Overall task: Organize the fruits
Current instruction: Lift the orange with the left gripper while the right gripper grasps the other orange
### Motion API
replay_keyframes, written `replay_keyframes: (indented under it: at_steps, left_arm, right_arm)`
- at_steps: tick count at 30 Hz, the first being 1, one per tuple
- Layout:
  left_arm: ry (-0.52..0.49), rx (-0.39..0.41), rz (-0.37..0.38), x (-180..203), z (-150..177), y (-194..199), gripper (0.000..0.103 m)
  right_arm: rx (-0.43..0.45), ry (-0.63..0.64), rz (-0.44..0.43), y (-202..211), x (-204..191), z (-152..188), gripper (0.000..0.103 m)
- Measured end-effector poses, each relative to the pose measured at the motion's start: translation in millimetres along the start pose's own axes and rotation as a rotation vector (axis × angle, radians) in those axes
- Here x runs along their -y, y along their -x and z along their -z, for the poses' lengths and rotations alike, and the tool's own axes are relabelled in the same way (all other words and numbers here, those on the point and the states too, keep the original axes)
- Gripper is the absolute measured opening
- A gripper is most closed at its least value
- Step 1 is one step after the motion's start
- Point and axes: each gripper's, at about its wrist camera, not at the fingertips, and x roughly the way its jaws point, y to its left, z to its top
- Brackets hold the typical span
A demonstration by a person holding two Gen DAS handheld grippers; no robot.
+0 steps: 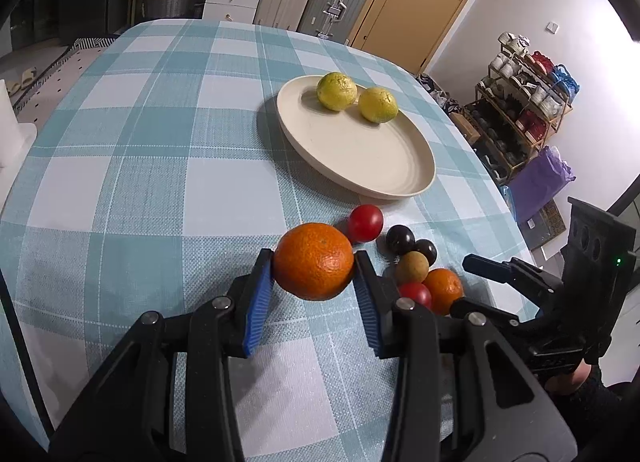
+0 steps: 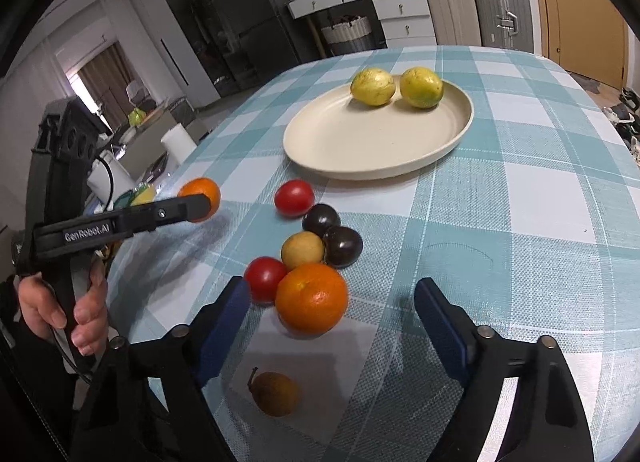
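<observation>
My left gripper (image 1: 314, 256) is shut on an orange (image 1: 314, 260), held just above the checked cloth. From the right wrist view that same orange (image 2: 201, 197) shows at the left in the left gripper (image 2: 196, 203). My right gripper (image 2: 333, 284) stands open around a second orange (image 2: 312, 298) on the table, its pads clear of it. Behind this orange lie two red tomatoes (image 2: 294, 197), two dark plums (image 2: 342, 246) and a tan round fruit (image 2: 302, 250). A cream plate (image 2: 360, 173) farther back holds two yellow-green citrus fruits (image 2: 373, 86).
A small brown fruit with a stem (image 2: 276, 392) lies near the table's front edge, under the right gripper. A person's hand (image 2: 86, 302) grips the left tool's handle. The table's rounded edge (image 1: 516, 217) runs close to the fruit cluster on the right.
</observation>
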Motion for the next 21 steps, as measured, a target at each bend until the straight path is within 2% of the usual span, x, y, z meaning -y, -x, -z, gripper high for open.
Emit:
replay_keyframes:
  at_steps: [5,10,13,14,21]
  left_arm:
    - [0.002,-0.007,-0.005,-2.0,-1.2,-1.7,0.037]
    - [0.001,-0.009,-0.002,-2.1,-2.1,-2.0,0.037]
    - [-0.002,-0.012,0.002,-0.9,-1.6,-2.7,0.037]
    - [-0.003,-0.014,0.003,-0.4,-1.6,-2.9,0.037]
    - [-0.001,-0.011,0.004,1.0,-4.6,-3.2,0.037]
  right_arm:
    - [-0.013,0.011,-0.019,-2.5,-1.9,1.1,0.077]
    - [-0.039,0.024,-0.043,-9.0,-6.3,3.4,0.063]
    - [-0.043,0.029,-0.045,-10.8,-7.3,3.6,0.050]
    - [-0.047,0.019,-0.059,-11.4,-6.1,3.6,0.042]
    - [-0.013,0.012,-0.070,-3.6,-2.5,3.3,0.041]
